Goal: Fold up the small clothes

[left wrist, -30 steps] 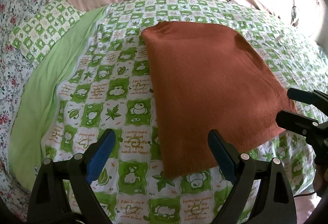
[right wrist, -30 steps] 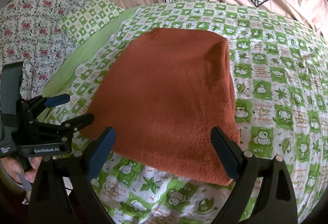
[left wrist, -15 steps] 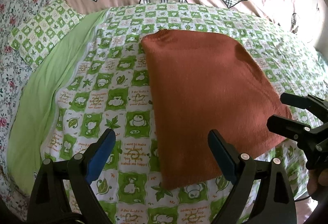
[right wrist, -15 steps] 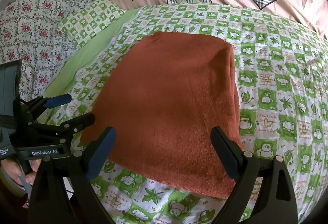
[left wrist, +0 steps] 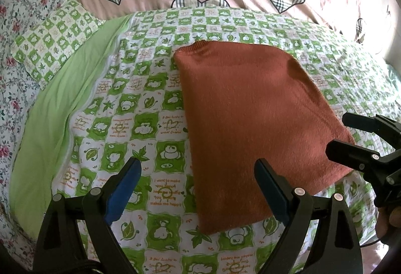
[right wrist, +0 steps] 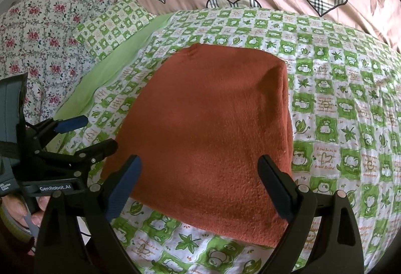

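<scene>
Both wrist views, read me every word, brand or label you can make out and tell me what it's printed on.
"GenRobot.AI": left gripper body, seen in the right wrist view.
"I want to make you happy" and, partly legible, "makes me happy": quilt square.
Small white label at the left gripper's edge: too small to read.
Other orange quilt script: blurred or upside down, unreadable.
Sweater: no text.

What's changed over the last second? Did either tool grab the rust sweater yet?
No grab yet. Both views slid slightly back from the rust sweater, so the left tool and right tool eased off a little. Both remain open, holding nothing. The sweater lies folded and unmoved on the green checked quilt.
</scene>
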### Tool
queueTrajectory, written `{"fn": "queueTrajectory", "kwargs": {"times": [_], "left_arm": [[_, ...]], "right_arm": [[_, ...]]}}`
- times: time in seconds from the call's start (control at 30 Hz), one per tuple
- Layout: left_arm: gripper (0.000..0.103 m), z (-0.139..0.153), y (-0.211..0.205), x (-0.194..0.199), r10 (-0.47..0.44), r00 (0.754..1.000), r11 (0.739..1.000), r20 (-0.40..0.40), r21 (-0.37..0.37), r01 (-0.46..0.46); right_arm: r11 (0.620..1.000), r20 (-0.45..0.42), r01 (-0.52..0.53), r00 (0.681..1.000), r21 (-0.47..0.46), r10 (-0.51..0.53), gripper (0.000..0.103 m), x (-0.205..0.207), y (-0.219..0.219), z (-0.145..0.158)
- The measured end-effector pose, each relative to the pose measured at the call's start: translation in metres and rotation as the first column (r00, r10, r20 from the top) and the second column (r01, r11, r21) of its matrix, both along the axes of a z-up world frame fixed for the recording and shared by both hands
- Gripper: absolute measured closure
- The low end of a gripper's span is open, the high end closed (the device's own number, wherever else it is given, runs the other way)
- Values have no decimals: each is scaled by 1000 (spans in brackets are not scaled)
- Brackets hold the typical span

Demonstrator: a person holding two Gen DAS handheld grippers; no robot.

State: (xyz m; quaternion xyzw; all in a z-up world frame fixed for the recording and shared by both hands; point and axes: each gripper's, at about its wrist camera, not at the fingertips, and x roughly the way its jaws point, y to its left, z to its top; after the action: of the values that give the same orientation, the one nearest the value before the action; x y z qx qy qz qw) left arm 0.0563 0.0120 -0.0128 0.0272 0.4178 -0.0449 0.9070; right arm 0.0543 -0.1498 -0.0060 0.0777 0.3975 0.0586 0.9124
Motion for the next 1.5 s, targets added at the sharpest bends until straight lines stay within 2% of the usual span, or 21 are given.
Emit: {"fn": "queueTrajectory", "kwargs": {"times": [1.5], "left_arm": [[11,3,-8,7,1,1000,1000,1,3,-1]], "right_arm": [[1000,10,7,1000,7,-7,9,6,-10,1]]}}
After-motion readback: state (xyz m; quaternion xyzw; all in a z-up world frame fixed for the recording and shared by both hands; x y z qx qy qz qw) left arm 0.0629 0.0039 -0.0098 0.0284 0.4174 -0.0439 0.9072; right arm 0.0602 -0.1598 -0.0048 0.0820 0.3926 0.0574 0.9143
